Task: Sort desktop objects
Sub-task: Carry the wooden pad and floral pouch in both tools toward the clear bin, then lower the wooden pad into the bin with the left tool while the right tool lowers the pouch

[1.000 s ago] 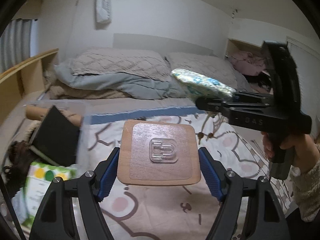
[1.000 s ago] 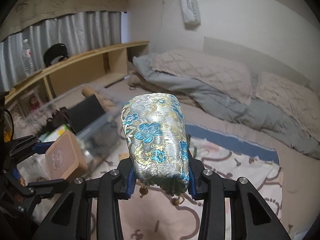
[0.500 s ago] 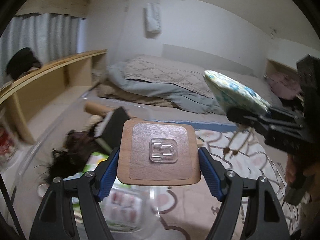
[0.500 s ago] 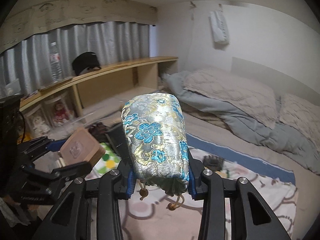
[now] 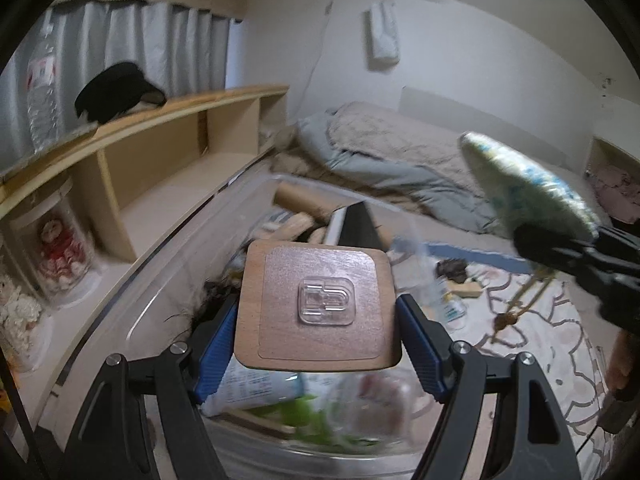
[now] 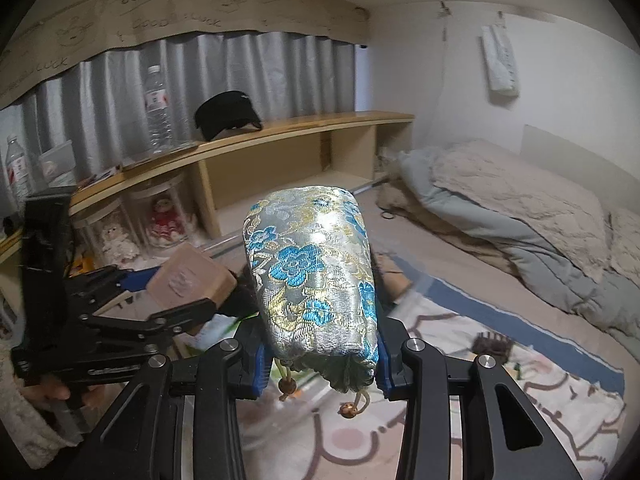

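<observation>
A clear bin [image 5: 168, 280] with clutter lies below the wooden board [image 5: 318, 306], grasped flat by the left fingers [image 5: 216, 340]. The right fingers [image 6: 384, 356] clench the brocade pouch [image 6: 312, 280], its long axis pointing forward and up.

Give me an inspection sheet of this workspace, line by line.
Surface: a bed with a printed blanket; pillows and a grey quilt lie at the far end.
Job's things: a wooden block with a clear hook; a flowered drawstring pouch; a clear plastic bin already holding mixed items.
Clutter: a small dark item and scraps on the blanket.
Grippers: left gripper shut on the wooden block, above the bin; right gripper shut on the pouch near its gathered end.
Cables: nothing seen.
Surroundings: a wooden shelf with water bottles and a black cap, dolls beneath, grey curtains behind.
</observation>
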